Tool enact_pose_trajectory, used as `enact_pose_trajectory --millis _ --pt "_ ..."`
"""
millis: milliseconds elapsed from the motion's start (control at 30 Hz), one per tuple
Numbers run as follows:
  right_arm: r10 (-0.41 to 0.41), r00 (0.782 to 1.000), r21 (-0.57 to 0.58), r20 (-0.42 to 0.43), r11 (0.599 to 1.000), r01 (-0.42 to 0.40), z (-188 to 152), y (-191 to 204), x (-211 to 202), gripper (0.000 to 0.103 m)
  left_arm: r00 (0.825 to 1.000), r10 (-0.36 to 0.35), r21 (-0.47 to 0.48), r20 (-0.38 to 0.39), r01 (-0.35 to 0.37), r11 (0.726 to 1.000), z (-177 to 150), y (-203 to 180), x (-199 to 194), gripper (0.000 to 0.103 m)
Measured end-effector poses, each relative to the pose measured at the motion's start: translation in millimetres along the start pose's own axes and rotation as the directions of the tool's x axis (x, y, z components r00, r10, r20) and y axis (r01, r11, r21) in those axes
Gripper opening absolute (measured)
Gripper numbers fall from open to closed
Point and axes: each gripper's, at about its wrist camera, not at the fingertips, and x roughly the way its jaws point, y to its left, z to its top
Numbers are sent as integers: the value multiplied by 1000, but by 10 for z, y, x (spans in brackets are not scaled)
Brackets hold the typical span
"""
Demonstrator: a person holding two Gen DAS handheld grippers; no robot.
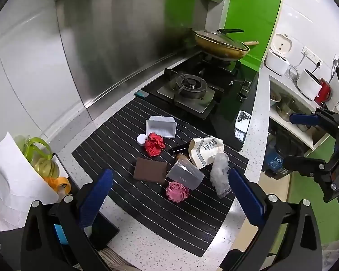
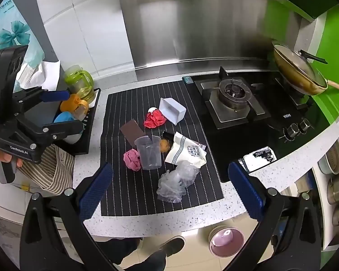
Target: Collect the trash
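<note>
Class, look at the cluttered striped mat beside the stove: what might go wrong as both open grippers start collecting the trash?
1. The clear plastic measuring cup lies on its side against the pink crumpled paper ball; grabbing the ball may set the cup rolling.
2. The crumpled clear plastic bag is flimsy and could slip from the right gripper.
3. The brown rectangular card lies flat, so the left gripper may scrape the black striped mat.
</note>
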Motion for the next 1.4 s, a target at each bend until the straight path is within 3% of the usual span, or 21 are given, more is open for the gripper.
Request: enact_pose_trajectory --millis 1400 --pt "6 1000 3 -4 1000 -6 -21 11 32 100 1000 -5 0 -2 5 1000 -3 36 4 98"
